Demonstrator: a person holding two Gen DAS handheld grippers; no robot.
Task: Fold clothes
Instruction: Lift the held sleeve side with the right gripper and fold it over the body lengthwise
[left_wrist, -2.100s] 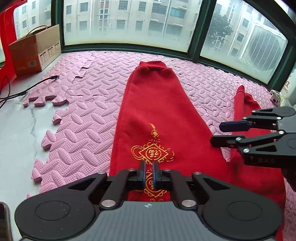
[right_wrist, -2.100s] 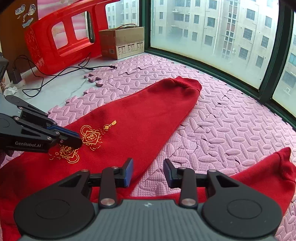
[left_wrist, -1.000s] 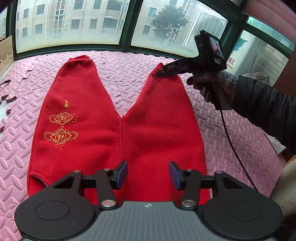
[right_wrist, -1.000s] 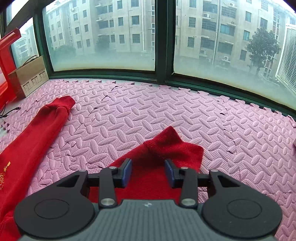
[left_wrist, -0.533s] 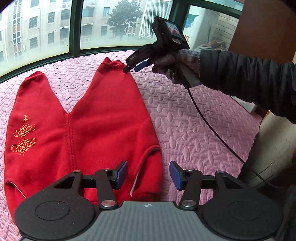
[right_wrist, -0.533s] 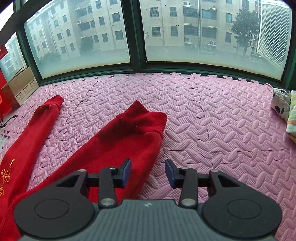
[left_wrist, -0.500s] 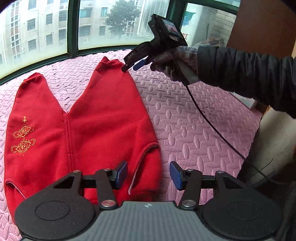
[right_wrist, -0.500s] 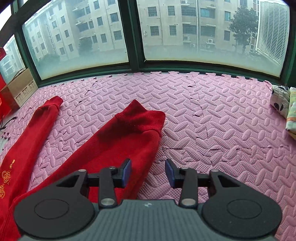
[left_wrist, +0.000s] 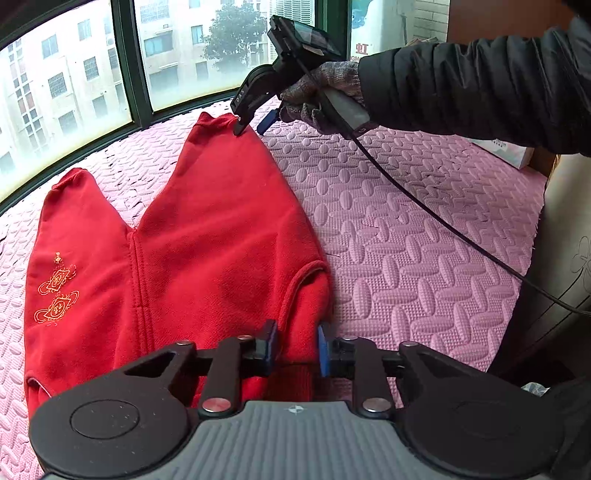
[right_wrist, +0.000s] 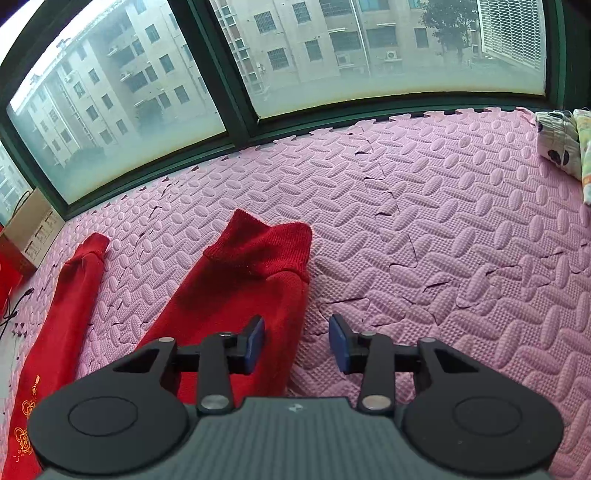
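Closing on the waistband corner of the red trousers (left_wrist: 192, 258), the left hand-held gripper (left_wrist: 295, 347) has its blue pads drawn in on either side of the bunched cloth, where half a second ago they stood well apart above the same corner. Whether the pads already press the fabric cannot be told. In this left wrist view the trousers lie flat on the pink foam floor mat (left_wrist: 406, 240), both legs fanned towards the window, gold embroidery (left_wrist: 55, 291) on the far leg. At the cuff of the nearer leg, the right hand-held gripper (left_wrist: 251, 125), carried by a gloved hand (left_wrist: 317, 99), has come down from just above the cloth until one black fingertip touches it.

Seen from the right wrist, the right hand-held gripper (right_wrist: 295, 343) stands part open, as it was a second ago, with nothing between its pads. The ribbed cuff (right_wrist: 262, 251) lies just ahead; the leg's edge runs under the left pad, bare mat under the right.

With waist and cuff of one leg both being taken, the first fold, leg over leg, looks about to begin; nothing is folded yet.
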